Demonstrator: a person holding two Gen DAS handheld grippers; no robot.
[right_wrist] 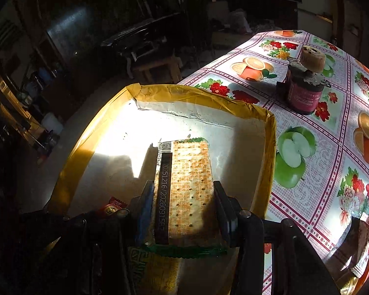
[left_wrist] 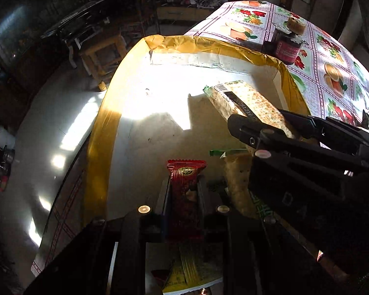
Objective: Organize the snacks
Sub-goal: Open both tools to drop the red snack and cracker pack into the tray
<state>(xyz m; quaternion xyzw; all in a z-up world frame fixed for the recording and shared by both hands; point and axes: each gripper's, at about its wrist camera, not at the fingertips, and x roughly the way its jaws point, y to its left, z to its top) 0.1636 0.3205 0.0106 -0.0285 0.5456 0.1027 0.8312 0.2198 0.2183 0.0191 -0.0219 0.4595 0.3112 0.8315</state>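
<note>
A shallow white box with a yellow taped rim (left_wrist: 105, 127) sits on the table; it also shows in the right wrist view (right_wrist: 69, 162). My left gripper (left_wrist: 184, 191) is shut on a red snack bar (left_wrist: 185, 196) held over the box's near end. My right gripper (right_wrist: 182, 206) is shut on a clear-wrapped cracker pack (right_wrist: 189, 179) held over the box floor; in the left wrist view the gripper (left_wrist: 260, 127) holds the pack (left_wrist: 241, 98) at the right. Another cracker pack (left_wrist: 236, 179) and a yellow packet (left_wrist: 192, 272) lie below.
A flowered tablecloth (right_wrist: 315, 162) covers the table right of the box. A dark jar with a round cake on top (right_wrist: 305, 86) stands behind the box. An orange packet (right_wrist: 366, 248) lies at the right edge. Floor and dark furniture lie to the left.
</note>
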